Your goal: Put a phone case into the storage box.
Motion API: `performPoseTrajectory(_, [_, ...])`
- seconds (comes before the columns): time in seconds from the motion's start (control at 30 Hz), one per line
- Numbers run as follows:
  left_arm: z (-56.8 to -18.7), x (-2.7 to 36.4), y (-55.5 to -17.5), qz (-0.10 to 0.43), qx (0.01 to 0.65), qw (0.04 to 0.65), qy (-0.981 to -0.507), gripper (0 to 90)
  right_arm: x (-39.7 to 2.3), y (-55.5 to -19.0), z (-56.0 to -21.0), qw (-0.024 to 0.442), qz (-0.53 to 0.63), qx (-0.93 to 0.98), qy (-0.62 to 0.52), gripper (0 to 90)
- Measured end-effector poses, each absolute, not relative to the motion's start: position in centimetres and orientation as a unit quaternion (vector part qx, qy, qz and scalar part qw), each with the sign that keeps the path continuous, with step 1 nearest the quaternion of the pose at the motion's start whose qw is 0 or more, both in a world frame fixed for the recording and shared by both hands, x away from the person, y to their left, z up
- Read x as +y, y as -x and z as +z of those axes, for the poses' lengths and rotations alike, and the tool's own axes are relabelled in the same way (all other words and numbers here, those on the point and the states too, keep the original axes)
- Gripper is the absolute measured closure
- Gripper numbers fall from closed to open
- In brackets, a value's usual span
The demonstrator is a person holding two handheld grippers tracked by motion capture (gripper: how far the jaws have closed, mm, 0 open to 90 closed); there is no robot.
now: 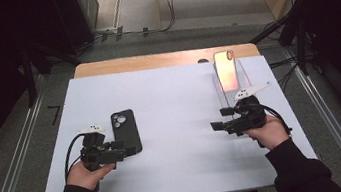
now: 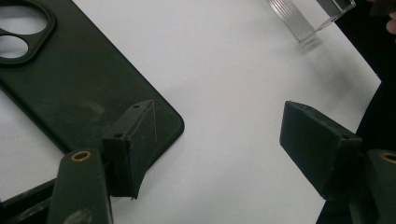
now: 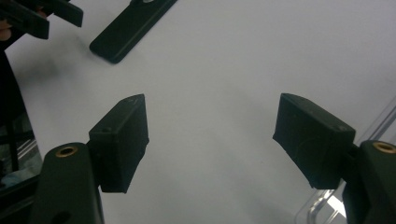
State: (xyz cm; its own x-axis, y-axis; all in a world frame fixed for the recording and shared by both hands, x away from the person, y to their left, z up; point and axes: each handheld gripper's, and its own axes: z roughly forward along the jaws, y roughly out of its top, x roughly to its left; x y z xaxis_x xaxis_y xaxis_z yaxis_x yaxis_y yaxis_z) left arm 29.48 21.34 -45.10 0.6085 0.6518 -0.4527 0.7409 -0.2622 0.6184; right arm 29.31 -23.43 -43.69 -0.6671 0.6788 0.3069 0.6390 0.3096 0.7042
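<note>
Near the worktop's [image 1: 179, 175] left edge, the left tongs [image 2: 217, 140] gape empty, one pad over the black phone case's [image 1: 126, 131] corner. Right tongs [image 3: 210, 135] stand released beside the clear stand [image 1: 245, 73] holding a pink phone [image 1: 227, 70]. No writing legible.

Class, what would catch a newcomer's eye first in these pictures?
An orange-pink phone standing in a clear stand at the far right of the white table. A dark phone case lies at near left beside the left gripper; both grippers' jaws stand open and empty.
</note>
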Motion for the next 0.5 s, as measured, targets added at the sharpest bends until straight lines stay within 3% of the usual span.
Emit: performPoseTrajectory(0.5, [-45.2,21.5,-29.9,-0.060,0.433,0.426,-0.792,27.3,-23.4,-26.1,-45.8,0.003,0.418,0.823,-0.384,24.0])
